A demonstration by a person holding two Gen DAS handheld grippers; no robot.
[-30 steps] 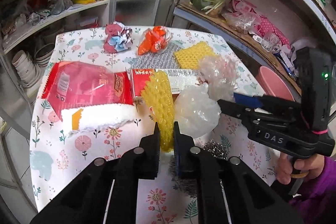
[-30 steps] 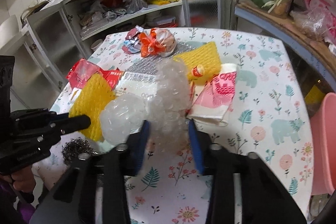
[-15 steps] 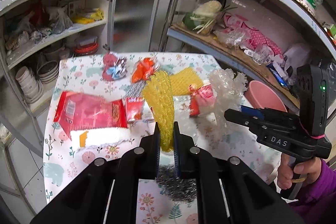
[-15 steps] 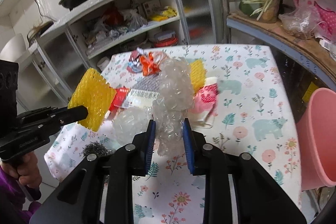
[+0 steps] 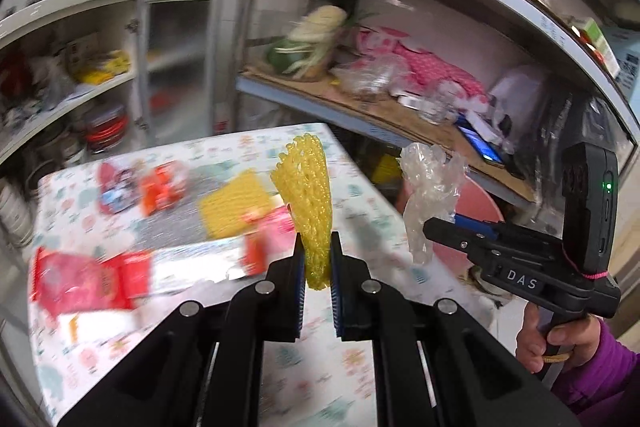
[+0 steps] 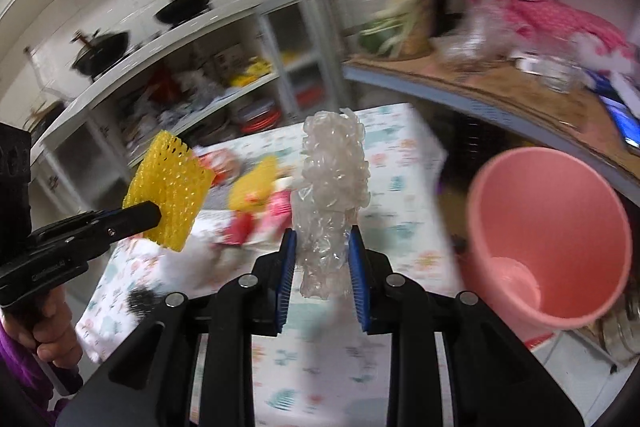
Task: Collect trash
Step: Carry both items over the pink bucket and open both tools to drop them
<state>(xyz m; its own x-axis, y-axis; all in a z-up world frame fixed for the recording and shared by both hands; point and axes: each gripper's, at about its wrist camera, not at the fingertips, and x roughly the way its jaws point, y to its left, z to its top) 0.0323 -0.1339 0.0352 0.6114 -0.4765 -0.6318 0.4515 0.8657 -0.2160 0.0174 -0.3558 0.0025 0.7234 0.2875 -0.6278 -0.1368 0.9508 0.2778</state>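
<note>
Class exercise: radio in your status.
Left gripper shut on yellow foam net. Right gripper shut on bubble wrap. Pink bin ahead, unobstructed.

Foam net [image 5: 310, 203]: bright yellow, open mesh texture. Bubble wrap [image 6: 332, 203]: clear, colourless, bubbled. Bin [image 6: 548, 239]: plain pink. Tablecloth [image 5: 360, 195]: white, printed with pale teal animals and pink-orange flowers. Left gripper [image 5: 316, 267] and right gripper [image 6: 322, 263]: black bodies, blue pads [image 6: 286, 275]. Snack wrappers [image 5: 88, 279] toward the table's left edge: red. Sleeve [image 5: 600, 375]: purple.
</note>
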